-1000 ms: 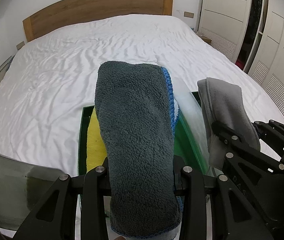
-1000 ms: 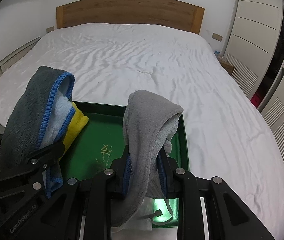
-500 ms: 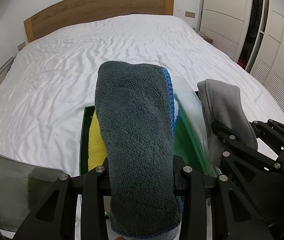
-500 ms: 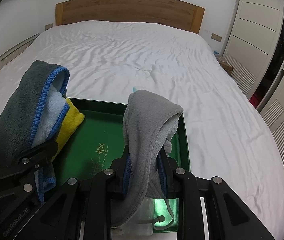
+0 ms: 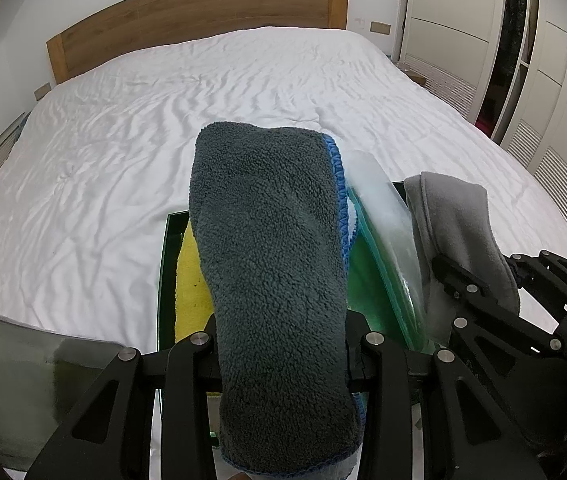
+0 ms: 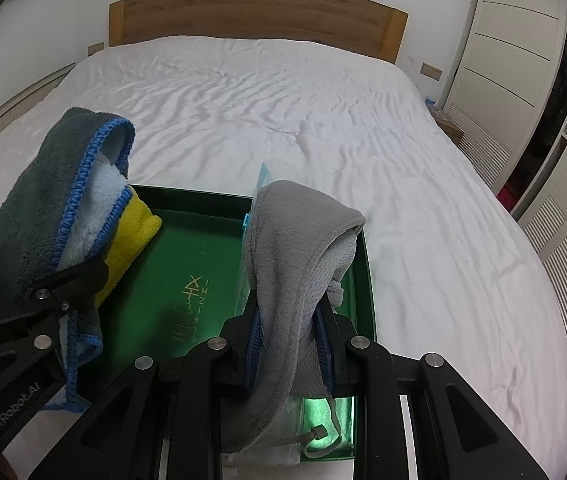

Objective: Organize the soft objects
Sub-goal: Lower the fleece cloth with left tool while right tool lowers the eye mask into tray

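My left gripper (image 5: 283,344) is shut on a dark grey towel with blue edging (image 5: 271,260), which stands up between the jaws and hides the fingertips. Under it a yellow cloth (image 5: 189,280) lies at the left end of a green tray (image 6: 203,256). My right gripper (image 6: 289,344) is shut on a light grey drawstring pouch (image 6: 295,248), held over the tray's right end. In the right wrist view the towel (image 6: 35,208) and the yellow cloth (image 6: 131,236) show at the left. In the left wrist view the pouch (image 5: 459,232) shows at the right.
The tray rests at the near edge of a wide bed with a rumpled white sheet (image 5: 203,100) and a wooden headboard (image 6: 255,16). A clear plastic pack (image 5: 383,232) leans upright inside the tray. White wardrobe doors (image 6: 523,60) line the right wall.
My right gripper with the pouch has sunk a little toward the tray and come forward. The left gripper and its towel have stayed put.
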`<action>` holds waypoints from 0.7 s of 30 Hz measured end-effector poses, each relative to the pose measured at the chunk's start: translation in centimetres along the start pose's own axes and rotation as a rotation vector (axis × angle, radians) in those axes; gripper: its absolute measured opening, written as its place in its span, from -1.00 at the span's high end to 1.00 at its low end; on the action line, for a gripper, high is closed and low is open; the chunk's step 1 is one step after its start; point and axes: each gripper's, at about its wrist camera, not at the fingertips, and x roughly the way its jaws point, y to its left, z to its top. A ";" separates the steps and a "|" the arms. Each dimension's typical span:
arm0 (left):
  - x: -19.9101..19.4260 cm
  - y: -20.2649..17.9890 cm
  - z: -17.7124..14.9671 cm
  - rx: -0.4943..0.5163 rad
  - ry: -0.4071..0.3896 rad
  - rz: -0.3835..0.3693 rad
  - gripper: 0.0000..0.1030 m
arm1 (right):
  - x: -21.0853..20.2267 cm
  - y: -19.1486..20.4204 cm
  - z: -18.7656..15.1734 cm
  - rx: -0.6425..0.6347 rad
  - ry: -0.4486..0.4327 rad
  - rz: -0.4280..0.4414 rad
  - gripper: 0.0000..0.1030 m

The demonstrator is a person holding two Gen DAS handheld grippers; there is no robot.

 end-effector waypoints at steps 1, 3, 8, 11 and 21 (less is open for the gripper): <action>0.1 0.0 0.0 0.000 0.000 0.001 0.38 | 0.2 0.0 0.0 -0.003 0.001 -0.002 0.55; 0.2 0.0 0.0 -0.005 0.004 0.004 0.38 | 0.9 0.1 -0.1 -0.003 0.006 -0.004 0.55; 0.5 0.3 -0.1 -0.007 0.007 0.008 0.38 | 2.5 0.2 -0.2 -0.001 0.013 -0.012 0.55; 0.6 0.4 -0.2 -0.007 0.005 0.012 0.38 | 3.7 0.4 -0.3 0.003 0.025 -0.021 0.55; 1.1 1.0 -0.8 -0.026 0.016 0.012 0.38 | 5.4 0.3 -0.1 0.005 0.040 -0.030 0.54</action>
